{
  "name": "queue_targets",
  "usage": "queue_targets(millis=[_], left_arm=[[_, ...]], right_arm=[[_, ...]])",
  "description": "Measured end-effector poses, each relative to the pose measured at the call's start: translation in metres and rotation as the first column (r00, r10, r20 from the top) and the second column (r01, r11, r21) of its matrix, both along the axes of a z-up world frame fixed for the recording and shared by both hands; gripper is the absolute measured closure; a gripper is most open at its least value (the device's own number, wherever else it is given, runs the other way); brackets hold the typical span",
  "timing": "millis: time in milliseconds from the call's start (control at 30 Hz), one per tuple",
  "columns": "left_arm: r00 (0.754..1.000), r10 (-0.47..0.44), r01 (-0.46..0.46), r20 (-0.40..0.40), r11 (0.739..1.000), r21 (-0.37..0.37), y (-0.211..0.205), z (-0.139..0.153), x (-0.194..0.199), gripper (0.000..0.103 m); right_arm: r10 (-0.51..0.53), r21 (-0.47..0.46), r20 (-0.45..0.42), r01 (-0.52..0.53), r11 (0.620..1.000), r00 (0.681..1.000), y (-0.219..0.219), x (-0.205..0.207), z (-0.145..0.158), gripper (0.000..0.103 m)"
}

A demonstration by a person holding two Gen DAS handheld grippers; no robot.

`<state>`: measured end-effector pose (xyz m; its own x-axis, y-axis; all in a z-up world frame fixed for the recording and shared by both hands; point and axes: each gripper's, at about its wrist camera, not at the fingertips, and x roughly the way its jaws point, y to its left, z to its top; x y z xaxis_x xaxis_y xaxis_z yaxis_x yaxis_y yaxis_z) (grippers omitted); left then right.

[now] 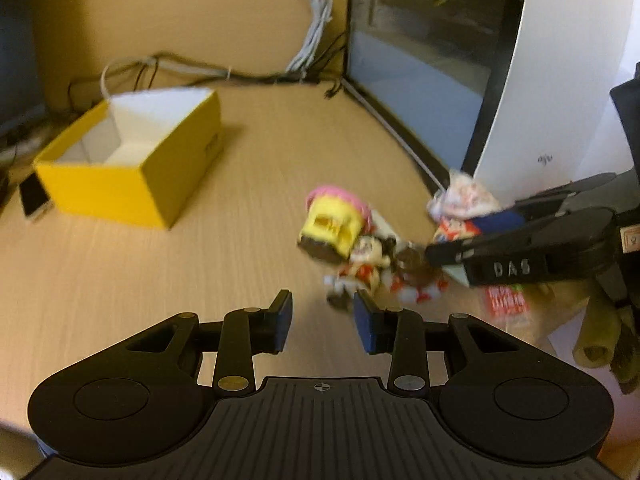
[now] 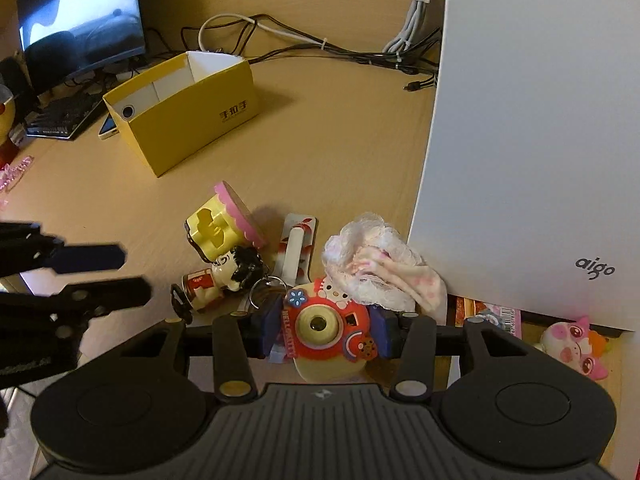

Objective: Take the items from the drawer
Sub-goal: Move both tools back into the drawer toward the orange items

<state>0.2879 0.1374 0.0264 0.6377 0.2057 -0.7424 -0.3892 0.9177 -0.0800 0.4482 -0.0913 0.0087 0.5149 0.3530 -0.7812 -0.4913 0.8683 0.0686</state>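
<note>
In the right wrist view the right gripper (image 2: 326,330) sits at lower centre, its blue pads clamped on either side of a red toy camera (image 2: 320,326), lens facing back toward the wrist. The pile of trinkets lies just above it in the frame, with the lace cloth (image 2: 376,264) to the upper right beside the white panel (image 2: 540,140). The left gripper (image 1: 322,320) hangs with its jaws apart and empty; the doll (image 1: 368,264) lies just up and right of its tips, so this hand looks nearer to it.
</note>
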Motion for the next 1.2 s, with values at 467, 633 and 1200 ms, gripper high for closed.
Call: queue_targets(millis=[467, 633, 1200], left_arm=[[0.98, -0.2, 0.199, -0.013, 0.978, -0.069, -0.063, 0.005, -0.029, 0.065], [0.9, -0.426, 0.397, -0.089, 0.887, -0.236, -0.103, -0.029, -0.017, 0.065], [0.643, -0.746, 0.645, -0.173, 0.649, -0.404, -0.21, -0.131, 0.038, 0.066]], right_arm=[[-0.183, 0.061, 0.057, 0.18, 0.982, 0.981, -0.067, -0.091, 0.063, 0.04], [-0.276, -0.026, -0.016, 0.275, 0.961, 0.961, -0.1, -0.13, 0.053, 0.037], [-0.402, -0.074, -0.132, 0.395, 0.916, 0.906, -0.166, -0.201, 0.034, 0.038]])
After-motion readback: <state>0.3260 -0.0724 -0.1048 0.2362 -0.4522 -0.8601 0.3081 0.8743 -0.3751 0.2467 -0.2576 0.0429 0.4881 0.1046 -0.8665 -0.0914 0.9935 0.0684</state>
